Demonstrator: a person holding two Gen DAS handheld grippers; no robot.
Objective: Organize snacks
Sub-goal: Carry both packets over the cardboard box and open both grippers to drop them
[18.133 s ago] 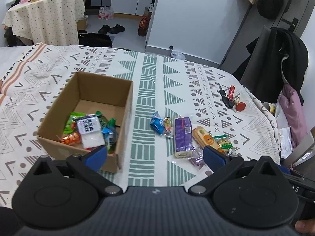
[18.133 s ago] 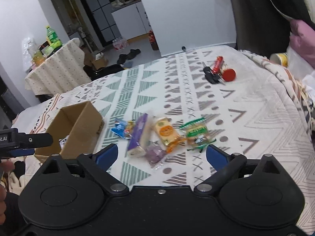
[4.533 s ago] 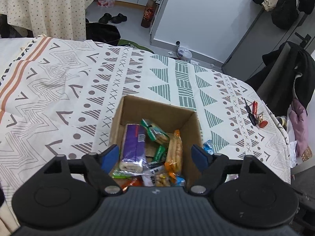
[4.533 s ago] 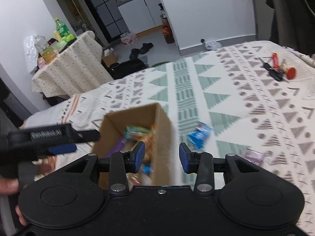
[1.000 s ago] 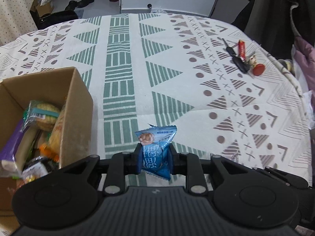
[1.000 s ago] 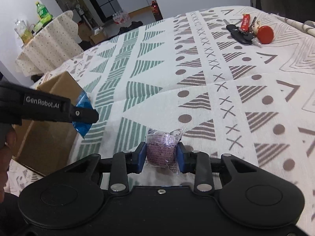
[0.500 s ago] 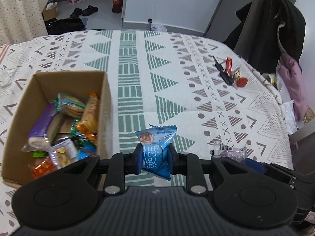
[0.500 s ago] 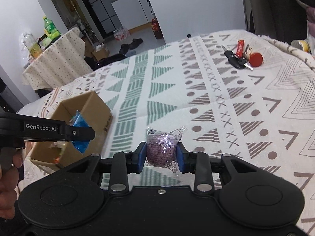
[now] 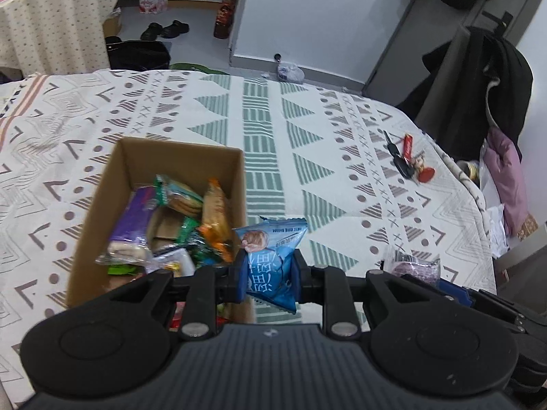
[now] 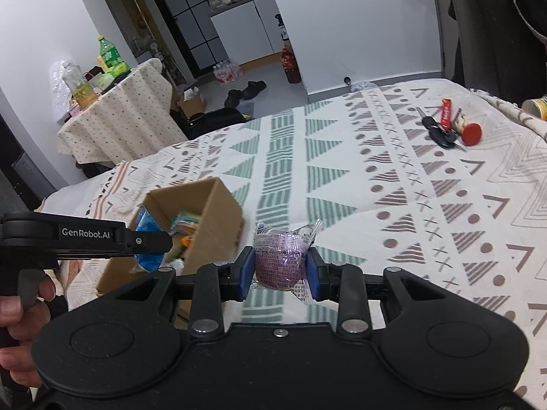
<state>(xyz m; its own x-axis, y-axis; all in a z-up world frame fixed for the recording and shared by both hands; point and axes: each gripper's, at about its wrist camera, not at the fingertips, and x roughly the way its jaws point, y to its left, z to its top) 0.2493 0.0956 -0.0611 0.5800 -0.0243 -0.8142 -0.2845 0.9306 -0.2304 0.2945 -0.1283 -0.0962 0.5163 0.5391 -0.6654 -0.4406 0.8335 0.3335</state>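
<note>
My left gripper is shut on a blue snack packet, held in the air just right of the cardboard box's near right corner. The open box sits on the patterned cloth and holds several wrapped snacks, a purple bar among them. My right gripper is shut on a purple snack in clear wrap, lifted above the cloth to the right of the box. The left gripper's body with the blue packet shows over the box's near side in the right wrist view.
Keys with a red tag and red round fob lie far right on the patterned tablecloth. A chair draped with dark clothes stands beyond the right edge. A hand grips the left tool. A second covered table with bottles stands at the back.
Both grippers have carried their snacks leftward and up toward the box; the left one's blue packet now hangs at the box's right wall. Both stay shut.
</note>
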